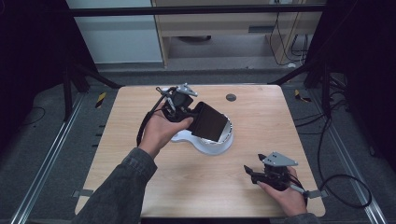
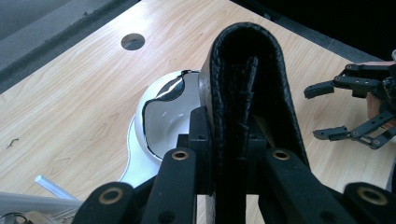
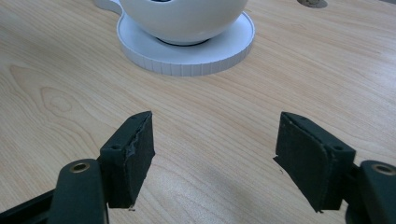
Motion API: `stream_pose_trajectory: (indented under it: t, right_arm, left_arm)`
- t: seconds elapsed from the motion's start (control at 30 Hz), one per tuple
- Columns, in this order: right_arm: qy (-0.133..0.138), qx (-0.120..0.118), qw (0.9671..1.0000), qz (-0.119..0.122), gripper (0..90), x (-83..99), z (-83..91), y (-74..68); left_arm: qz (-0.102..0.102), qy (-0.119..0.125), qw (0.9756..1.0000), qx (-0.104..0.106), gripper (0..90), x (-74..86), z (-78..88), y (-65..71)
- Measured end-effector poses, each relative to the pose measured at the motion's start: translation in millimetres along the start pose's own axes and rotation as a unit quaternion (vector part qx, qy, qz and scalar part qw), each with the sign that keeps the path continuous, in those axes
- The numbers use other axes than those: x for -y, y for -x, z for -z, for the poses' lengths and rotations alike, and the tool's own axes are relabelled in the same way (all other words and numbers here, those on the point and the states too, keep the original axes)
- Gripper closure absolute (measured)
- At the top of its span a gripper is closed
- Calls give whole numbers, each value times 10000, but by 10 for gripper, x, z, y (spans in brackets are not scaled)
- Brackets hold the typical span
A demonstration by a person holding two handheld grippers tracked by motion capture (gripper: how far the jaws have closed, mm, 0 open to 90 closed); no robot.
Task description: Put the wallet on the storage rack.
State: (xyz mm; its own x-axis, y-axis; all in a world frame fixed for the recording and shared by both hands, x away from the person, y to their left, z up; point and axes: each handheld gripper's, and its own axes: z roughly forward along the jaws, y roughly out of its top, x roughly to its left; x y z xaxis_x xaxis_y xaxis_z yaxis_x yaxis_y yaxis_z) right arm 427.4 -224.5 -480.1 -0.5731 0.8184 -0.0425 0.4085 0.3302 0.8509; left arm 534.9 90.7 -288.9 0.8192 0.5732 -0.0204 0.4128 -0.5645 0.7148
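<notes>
While the left hand-held gripper (image 2: 233, 140) is clamped on a folded black wallet (image 2: 247, 79) above the white bowl (image 2: 163, 116), the right hand-held gripper (image 3: 215, 149) rests on the tabletop (image 1: 187, 177), jaws apart and empty.

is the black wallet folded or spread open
Folded. The left gripper view shows the black wallet doubled over, its rounded fold pointing away, pinched between the left gripper's jaws above the white bowl.

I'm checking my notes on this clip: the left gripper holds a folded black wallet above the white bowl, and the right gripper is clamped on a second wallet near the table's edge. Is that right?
Not quite. The right gripper holds nothing: in the right gripper view its jaws stand open over bare table. The rest stands: the left gripper holds the folded black wallet above the white bowl.
</notes>
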Motion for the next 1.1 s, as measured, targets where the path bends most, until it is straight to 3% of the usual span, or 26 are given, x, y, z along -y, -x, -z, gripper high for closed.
stream_pose_trajectory:
  t: [0.53,0.67,1.1]
  right_arm:
    - [-13,-12,10000,-11,280,0,3,2]
    - [-20,-27,10000,-16,280,1,3,0]
    - [-59,-49,10000,-25,279,4,-2,-4]
  left_arm:
    - [119,23,9999,-121,796,29,-109,-38]
    - [255,26,9996,-80,796,60,-180,-71]
    - [416,-32,9991,-18,795,143,-359,-92]
